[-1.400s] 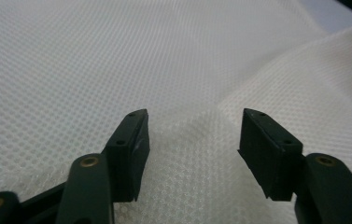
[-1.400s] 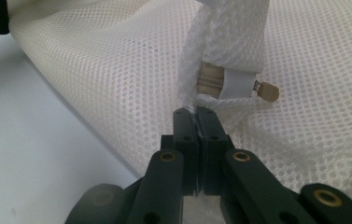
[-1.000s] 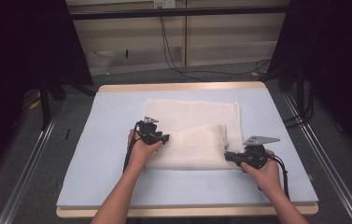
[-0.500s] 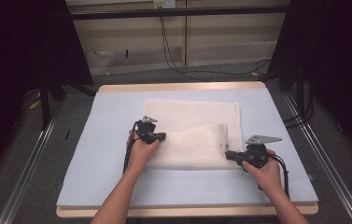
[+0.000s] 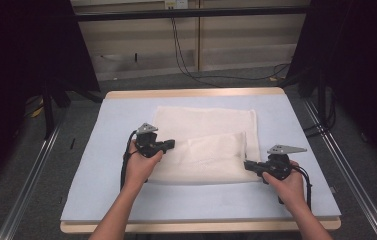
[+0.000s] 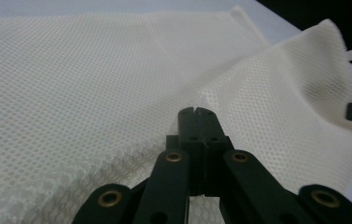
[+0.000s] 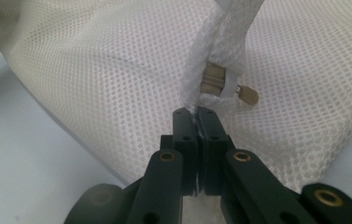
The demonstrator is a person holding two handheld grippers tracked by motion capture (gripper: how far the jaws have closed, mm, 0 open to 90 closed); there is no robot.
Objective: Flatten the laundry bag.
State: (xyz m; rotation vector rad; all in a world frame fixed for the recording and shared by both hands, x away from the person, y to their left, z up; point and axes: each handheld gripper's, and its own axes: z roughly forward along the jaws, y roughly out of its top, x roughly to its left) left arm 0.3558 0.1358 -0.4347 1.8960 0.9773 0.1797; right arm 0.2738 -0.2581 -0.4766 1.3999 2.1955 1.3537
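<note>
The right gripper (image 5: 248, 165), nearest the table's front edge on the right, is pinching the corner seam of the mesh bag (image 5: 203, 145), its jaws pressed together on the white binding just below the zipper pull (image 7: 247, 95) (the slider is sitting right above the jaw tips in the right gripper view). The left gripper (image 5: 171, 144), a little farther in and to the left, is clamping the bag's opposite edge; its jaws have just been closing and are now meeting on the netting, with the fabric lifting into a fold beside them. The bag is lying flat at the middle of the pale blue mat (image 5: 91, 175), its near layer folded over the far layer. Beyond it, the wooden table (image 5: 191, 93) edge is showing.
</note>
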